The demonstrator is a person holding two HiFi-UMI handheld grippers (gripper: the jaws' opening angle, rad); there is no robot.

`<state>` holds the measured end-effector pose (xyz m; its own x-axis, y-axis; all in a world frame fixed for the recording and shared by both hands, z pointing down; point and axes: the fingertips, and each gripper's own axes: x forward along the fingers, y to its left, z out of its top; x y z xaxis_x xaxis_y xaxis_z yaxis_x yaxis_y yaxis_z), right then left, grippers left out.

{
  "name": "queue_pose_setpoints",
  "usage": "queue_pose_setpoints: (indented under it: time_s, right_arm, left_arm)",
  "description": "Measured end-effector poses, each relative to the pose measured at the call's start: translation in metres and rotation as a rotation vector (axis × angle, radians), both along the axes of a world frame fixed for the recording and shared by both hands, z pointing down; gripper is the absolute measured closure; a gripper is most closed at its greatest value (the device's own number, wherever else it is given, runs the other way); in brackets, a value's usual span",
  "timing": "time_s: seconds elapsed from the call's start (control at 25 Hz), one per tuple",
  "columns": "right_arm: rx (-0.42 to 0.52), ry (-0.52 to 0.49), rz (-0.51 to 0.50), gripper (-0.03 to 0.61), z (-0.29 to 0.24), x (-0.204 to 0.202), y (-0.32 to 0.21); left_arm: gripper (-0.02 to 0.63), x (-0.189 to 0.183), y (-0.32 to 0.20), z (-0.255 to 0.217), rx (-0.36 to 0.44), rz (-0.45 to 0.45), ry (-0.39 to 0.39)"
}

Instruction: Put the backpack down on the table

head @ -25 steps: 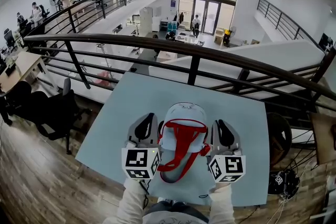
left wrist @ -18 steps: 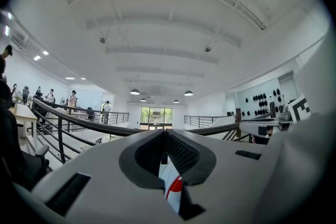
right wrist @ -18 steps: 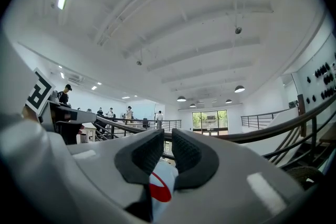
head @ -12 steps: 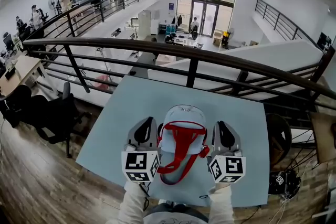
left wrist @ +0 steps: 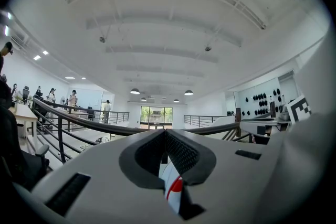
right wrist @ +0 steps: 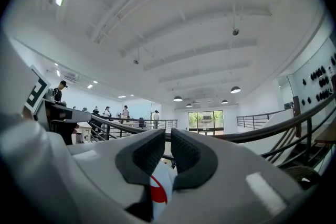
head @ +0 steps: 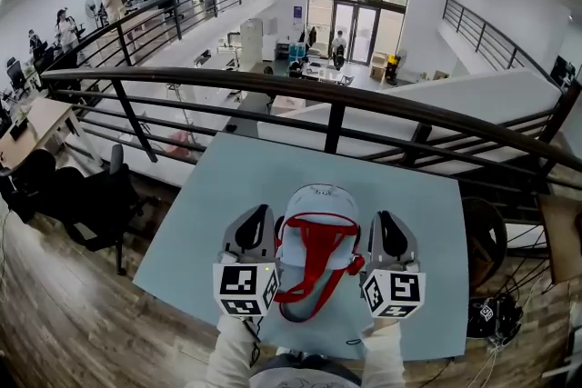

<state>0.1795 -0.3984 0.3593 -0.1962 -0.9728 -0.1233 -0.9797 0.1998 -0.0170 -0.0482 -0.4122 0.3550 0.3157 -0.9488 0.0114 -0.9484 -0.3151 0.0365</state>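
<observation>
A white backpack with red straps sits upright between my two grippers, over the near part of the pale blue table. I cannot tell whether its base touches the tabletop. My left gripper is at its left side, shut on the backpack. In the left gripper view the jaws meet, with white and red backpack fabric pinched low between them. My right gripper is at the right side. In its own view the right gripper is also shut, with backpack fabric caught below the pads.
A dark metal railing runs just behind the table's far edge, with a drop to a lower floor beyond it. A black office chair stands to the left. To the right are a round black object and cables on the wooden floor.
The head view has shifted slightly, so the backpack and grippers sit a little lower in the picture. Their places relative to each other are unchanged.
</observation>
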Motion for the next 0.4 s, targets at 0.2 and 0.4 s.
queue_pose_setpoints:
  time_s: [0.2,0.4]
  right_arm:
    - [0.002,0.015,0.006,0.534,-0.0013,-0.0028,-0.0026]
    - [0.003,0.019,0.013,0.534,-0.0005,-0.0019,-0.0050]
  left_arm:
    - [0.603,-0.0022,-0.0035,-0.0004,0.002,-0.001,0.004]
    - [0.603,-0.0017,-0.0065,0.0010,0.003,0.004,0.006]
